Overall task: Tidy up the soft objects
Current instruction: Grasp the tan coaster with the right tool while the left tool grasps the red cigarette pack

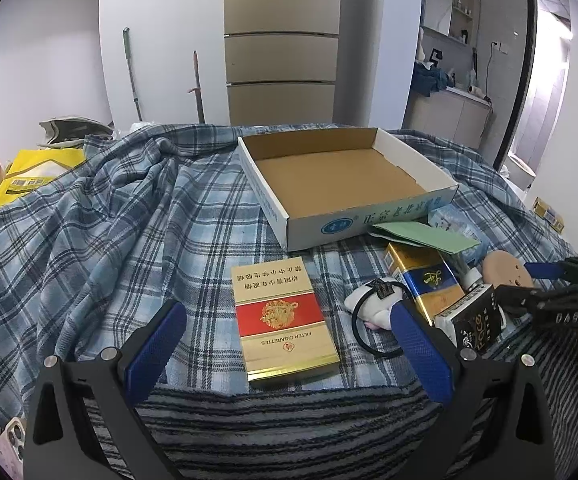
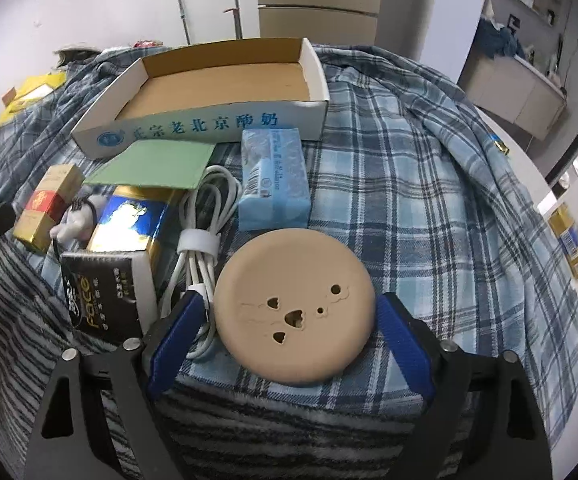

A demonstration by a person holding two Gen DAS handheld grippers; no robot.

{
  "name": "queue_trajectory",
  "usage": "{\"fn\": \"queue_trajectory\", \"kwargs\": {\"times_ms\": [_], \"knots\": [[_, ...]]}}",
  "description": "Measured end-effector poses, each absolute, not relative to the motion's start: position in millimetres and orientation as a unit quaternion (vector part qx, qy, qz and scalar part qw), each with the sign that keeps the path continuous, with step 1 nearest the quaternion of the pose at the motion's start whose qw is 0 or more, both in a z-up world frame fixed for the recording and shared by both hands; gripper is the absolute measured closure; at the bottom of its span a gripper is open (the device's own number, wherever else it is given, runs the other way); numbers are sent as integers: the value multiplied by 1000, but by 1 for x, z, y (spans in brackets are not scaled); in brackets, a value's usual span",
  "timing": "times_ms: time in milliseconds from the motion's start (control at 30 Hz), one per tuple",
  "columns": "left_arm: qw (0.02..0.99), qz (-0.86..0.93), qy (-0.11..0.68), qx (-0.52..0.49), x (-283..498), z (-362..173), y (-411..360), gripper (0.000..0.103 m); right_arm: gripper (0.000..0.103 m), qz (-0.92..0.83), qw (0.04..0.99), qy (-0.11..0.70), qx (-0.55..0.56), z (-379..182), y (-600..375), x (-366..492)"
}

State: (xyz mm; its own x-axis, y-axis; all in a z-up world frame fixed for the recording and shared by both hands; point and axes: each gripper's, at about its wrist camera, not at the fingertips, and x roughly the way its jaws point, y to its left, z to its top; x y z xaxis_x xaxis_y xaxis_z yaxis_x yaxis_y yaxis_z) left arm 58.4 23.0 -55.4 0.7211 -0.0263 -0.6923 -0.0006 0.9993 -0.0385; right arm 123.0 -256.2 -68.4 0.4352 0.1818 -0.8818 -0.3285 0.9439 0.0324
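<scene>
An open cardboard tray (image 1: pixel 369 216) (image 2: pixel 193 124) sits empty on the plaid cloth. A tan round soft pad (image 2: pixel 293 308) lies between my right gripper's (image 2: pixel 289 316) open blue fingers, not clamped. It also shows in the left wrist view (image 1: pixel 507 272). My left gripper (image 1: pixel 289 328) is open around a red-and-gold cigarette pack (image 1: pixel 281 316), not touching it. A small white plush with a black hair tie (image 1: pixel 373 304) (image 2: pixel 77 216) lies by the left gripper's right finger. A blue tissue pack (image 2: pixel 273 180) lies in front of the tray.
A blue-gold box (image 2: pixel 129 216), a black "Face" pack (image 2: pixel 97 292), a coiled white cable (image 2: pixel 205 216) and a green card (image 2: pixel 153 168) crowd the middle. A yellow bag (image 1: pixel 29 176) lies at far left. Another gold box (image 2: pixel 569 236) lies at right on the white table edge.
</scene>
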Motion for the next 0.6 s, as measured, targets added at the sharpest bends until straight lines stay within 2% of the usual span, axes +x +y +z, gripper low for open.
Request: {"fn": "queue_trajectory", "kwargs": {"times_ms": [100, 233, 367, 533, 600], "knots": [[928, -6, 373, -20, 59, -56, 24, 0, 26, 155, 841, 518, -29, -66, -271, 128], [928, -6, 371, -15, 58, -55, 22, 0, 28, 138, 849, 508, -49, -65, -279, 125], [927, -1, 375, -15, 58, -55, 23, 0, 24, 139, 839, 520, -78, -75, -274, 129], [926, 22, 376, -17, 63, -45, 35, 0, 32, 126, 859, 489, -90, -65, -271, 120], [926, 36, 376, -12, 68, -40, 39, 0, 32, 123, 877, 458, -81, -47, -274, 115]]}}
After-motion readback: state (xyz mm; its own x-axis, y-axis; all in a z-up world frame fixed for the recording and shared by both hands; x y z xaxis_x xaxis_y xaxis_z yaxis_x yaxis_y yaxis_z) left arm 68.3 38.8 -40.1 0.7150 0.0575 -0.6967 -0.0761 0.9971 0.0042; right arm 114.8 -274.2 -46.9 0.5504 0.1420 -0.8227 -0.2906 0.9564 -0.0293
